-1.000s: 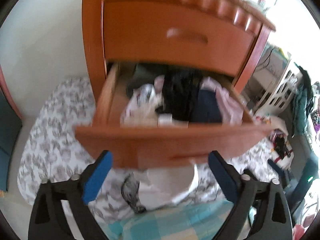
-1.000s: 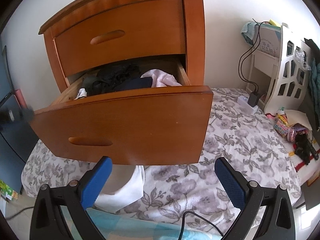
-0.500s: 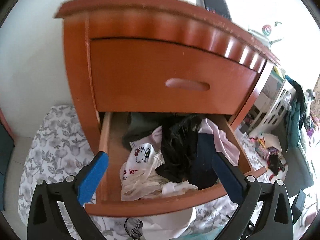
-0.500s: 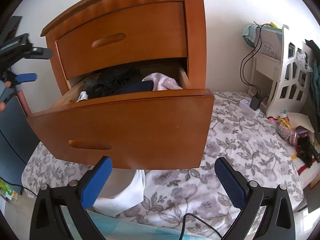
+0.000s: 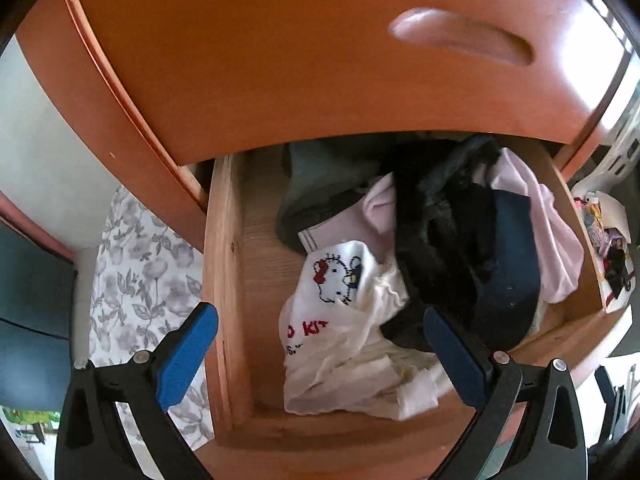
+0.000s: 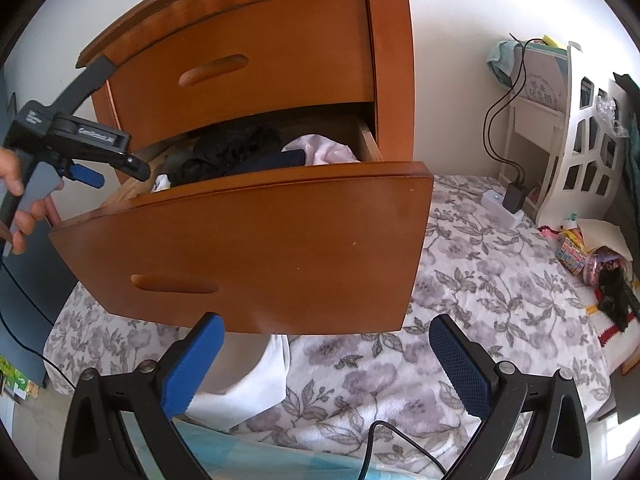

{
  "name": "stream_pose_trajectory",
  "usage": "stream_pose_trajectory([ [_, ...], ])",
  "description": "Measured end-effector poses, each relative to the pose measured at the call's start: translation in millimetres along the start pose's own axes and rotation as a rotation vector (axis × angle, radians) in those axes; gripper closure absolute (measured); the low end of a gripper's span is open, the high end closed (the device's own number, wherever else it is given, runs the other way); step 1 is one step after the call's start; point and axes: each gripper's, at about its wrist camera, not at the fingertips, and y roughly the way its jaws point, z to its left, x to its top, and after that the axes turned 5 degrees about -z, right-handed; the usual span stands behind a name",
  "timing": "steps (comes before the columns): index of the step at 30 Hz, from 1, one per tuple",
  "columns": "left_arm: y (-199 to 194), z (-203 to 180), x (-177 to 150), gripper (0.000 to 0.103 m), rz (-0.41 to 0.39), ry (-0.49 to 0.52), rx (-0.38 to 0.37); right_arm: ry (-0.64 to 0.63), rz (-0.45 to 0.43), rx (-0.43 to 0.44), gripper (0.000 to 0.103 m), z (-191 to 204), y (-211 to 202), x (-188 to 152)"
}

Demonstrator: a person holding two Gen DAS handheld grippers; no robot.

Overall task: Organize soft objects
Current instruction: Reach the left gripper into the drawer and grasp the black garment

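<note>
An open wooden drawer holds a heap of clothes: a white Hello Kitty garment, a black lacy piece, a dark navy item, a pink garment and a dark green one. My left gripper is open and empty, hovering just above the white garment. It also shows in the right wrist view at the drawer's left corner. My right gripper is open and empty, low before the drawer front. A white cloth lies on the floor under the drawer.
The closed upper drawer overhangs the open one. A floral rug covers the floor. A white shelf unit, a charger with cable and a heap of small toys stand at the right.
My left gripper has risen from in front of the drawer and moved forward over it, now looking down into the clothes. My right gripper has barely moved.
</note>
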Motion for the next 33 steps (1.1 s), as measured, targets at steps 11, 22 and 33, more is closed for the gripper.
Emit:
stream_pose_trajectory([
  [11,12,-23,6,0.018,0.033,-0.048,-0.133,-0.008,0.013,-0.003,0.0,2,3,-2],
  [22,28,-70,16,0.026,0.087,0.019,-0.149,-0.006,0.023,-0.003,0.0,1,4,-3],
  [33,61,-104,19,0.042,0.167,0.075,-0.112,0.02,0.025,-0.013,0.0,-3,3,-4],
])
